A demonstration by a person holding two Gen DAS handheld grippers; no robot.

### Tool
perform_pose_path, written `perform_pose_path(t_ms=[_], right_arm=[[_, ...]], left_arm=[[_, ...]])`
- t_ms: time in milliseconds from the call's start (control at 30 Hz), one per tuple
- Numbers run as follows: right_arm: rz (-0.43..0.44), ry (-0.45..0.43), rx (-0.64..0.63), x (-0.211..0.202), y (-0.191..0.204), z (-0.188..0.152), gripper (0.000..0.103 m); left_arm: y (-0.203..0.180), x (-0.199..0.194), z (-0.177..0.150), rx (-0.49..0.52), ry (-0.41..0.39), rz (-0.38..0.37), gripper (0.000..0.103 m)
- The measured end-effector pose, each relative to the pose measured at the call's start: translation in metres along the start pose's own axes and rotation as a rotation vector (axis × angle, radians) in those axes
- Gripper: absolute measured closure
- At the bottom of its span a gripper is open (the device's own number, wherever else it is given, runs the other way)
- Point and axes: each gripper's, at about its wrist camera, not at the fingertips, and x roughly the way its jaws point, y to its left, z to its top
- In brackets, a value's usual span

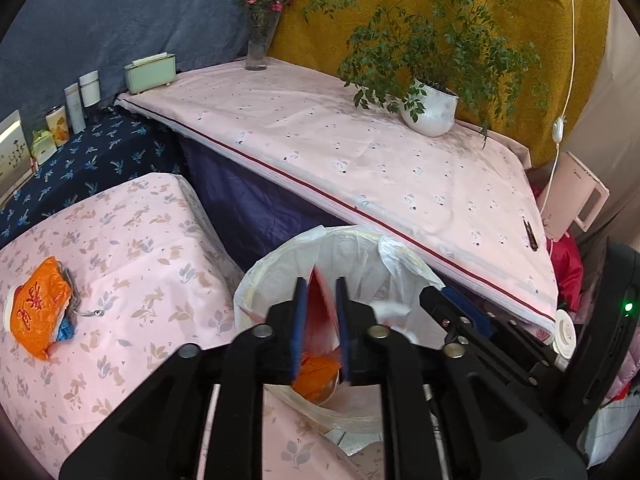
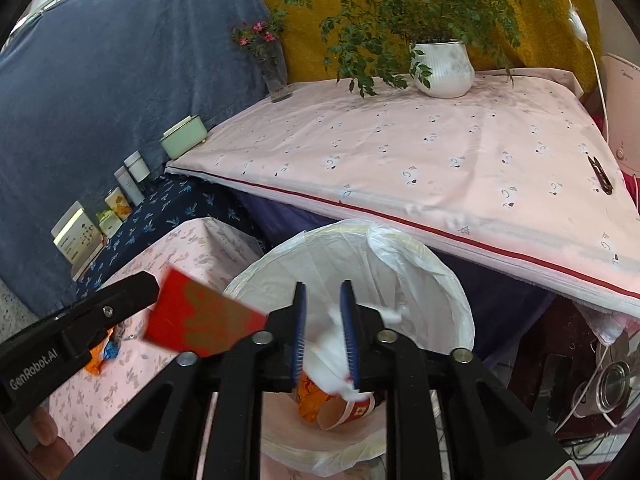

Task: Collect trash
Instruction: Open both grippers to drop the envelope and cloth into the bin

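Two handheld grippers hover over a lined trash bin [image 1: 280,280] at lower centre of both wrist views. The left gripper [image 1: 322,328] has its blue-padded fingers a little apart, with a red packet [image 1: 320,312] standing edge-on in the gap; whether the pads actually touch it cannot be told. In the right wrist view the same red packet [image 2: 200,314] appears blurred at lower left, beside the left gripper's black finger. The right gripper [image 2: 324,332] also has its fingers slightly apart, a crumpled white tissue [image 2: 332,344] lying between them; contact with the pads is unclear. Inside the bin [image 2: 432,280], orange wrapping [image 2: 312,396] and a red-and-white paper cup [image 2: 352,408] rest on the bottom. At left of the left wrist view, an orange bag [image 1: 36,304] lies on a low surface under a pink leaf-print cloth [image 1: 132,264]. Beyond the bin, a pink-covered table [image 1: 360,160] carries a potted plant [image 1: 430,110] at upper right and a flower vase [image 1: 258,40] at upper centre.
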Motion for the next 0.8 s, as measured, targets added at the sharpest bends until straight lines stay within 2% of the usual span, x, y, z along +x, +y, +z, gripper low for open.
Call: perform_pose_path(t_ms=[100,600,700,800], right_arm=[[-0.003,-0.009,-0.001,-0.002,0.000,0.000,0.076],[0.025,0.000,-0.044,-0.004,0.022,-0.004,0.075],[0.032,-0.001,-0.054,-0.006,0.030,-0.005,0.069],[0.039,-0.007,-0.066,-0.007,0.037,-0.006,0.067]], left_arm=[[0.001,0.001,-0.001,0.001,0.004,0.009,0.076],[0.027,-0.001,-0.007,-0.049,0.016,0.052,0.074],[0.037,-0.005,-0.009,-0.085,0.019,0.062,0.057],[0.050,-0.010,-0.012,-0.115,0.015,0.073,0.055]])
